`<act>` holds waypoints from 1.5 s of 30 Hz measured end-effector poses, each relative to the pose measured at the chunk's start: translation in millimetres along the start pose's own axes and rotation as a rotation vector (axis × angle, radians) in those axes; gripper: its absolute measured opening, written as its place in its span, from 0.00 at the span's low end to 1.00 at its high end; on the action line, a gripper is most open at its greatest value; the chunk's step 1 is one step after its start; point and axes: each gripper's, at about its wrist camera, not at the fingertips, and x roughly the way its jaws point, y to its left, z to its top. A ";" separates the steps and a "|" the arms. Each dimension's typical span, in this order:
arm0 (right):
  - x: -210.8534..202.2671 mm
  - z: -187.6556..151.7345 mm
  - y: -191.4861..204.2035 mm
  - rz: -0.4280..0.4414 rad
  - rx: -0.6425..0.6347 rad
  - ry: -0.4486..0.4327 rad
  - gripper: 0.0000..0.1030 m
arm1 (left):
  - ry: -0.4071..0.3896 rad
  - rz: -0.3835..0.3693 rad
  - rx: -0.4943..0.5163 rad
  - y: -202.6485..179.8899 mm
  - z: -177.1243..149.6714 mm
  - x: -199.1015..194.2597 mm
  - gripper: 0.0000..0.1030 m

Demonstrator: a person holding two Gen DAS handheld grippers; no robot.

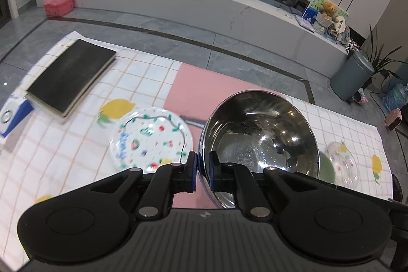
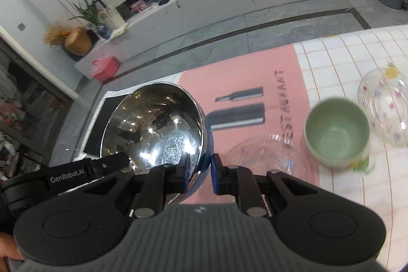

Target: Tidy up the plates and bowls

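- Steel bowl (image 1: 260, 134), tilted above the table's (image 1: 153, 73) pink mat (image 2: 242, 73), gripped at opposite rim edges by left gripper (image 1: 202, 168) and right gripper (image 2: 200, 173).
- Black book (image 1: 71, 75) near the far left corner.
- Floral plate (image 1: 150, 139) beside the bowl.
- Green cup (image 2: 336, 131) touching a clear bowl (image 2: 382, 111).

black notebook (image 1: 71, 75) | pink mat (image 2: 244, 83) | grey bin (image 1: 352, 73) | pink case (image 1: 58, 3)

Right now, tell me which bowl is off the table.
The steel bowl: both the left tool and right tool clamp its rim. The green bowl and the clear glass bowls sit on the cloth.
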 end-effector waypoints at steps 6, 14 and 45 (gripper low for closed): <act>-43.3 -49.8 8.5 0.054 -0.023 0.017 0.15 | -0.022 -0.001 -0.041 10.9 -38.7 -48.2 0.09; -83.7 -106.2 7.1 0.094 -0.037 0.055 0.15 | 0.010 -0.006 -0.096 25.3 -97.3 -81.4 0.09; -35.5 -155.2 8.3 -0.007 -0.062 0.216 0.12 | 0.153 0.042 -0.235 68.7 -167.7 -53.8 0.10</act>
